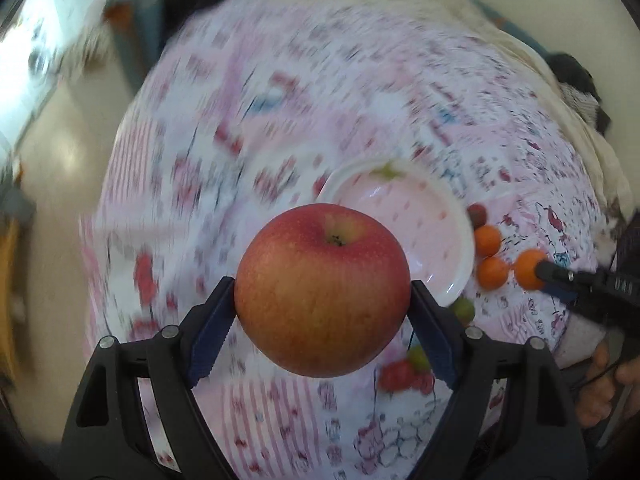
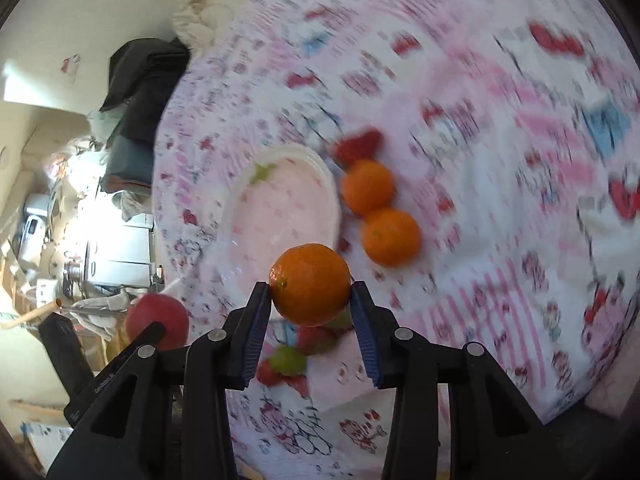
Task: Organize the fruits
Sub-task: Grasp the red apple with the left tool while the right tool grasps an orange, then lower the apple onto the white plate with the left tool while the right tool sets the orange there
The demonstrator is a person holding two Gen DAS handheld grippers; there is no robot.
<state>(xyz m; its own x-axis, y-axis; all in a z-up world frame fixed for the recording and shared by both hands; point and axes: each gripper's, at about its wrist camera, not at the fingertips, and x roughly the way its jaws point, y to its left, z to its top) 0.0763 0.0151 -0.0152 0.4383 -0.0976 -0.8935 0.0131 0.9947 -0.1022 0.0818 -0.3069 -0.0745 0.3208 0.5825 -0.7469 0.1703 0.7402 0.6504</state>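
My left gripper [image 1: 322, 294] is shut on a large red apple [image 1: 322, 290] and holds it above the near edge of a white plate [image 1: 460, 236]. My right gripper [image 2: 311, 285] is shut on an orange [image 2: 310, 283] and holds it above the near right edge of the plate [image 2: 320, 168]. The apple also shows at lower left in the right wrist view [image 2: 158, 320]. The held orange shows at the right in the left wrist view [image 1: 528, 274]. Two more oranges [image 2: 369, 187] [image 2: 391, 236] lie right of the plate. Strawberries [image 2: 358, 145] and green grapes [image 2: 288, 360] lie around it.
A pink and white patterned cloth [image 1: 248, 128] covers the round table. A green piece [image 2: 262, 172] lies at the plate's far rim. Dark clothing [image 2: 148, 80] and household clutter [image 2: 100, 248] stand beyond the table's left edge. A person's hand [image 1: 600, 384] holds the right gripper.
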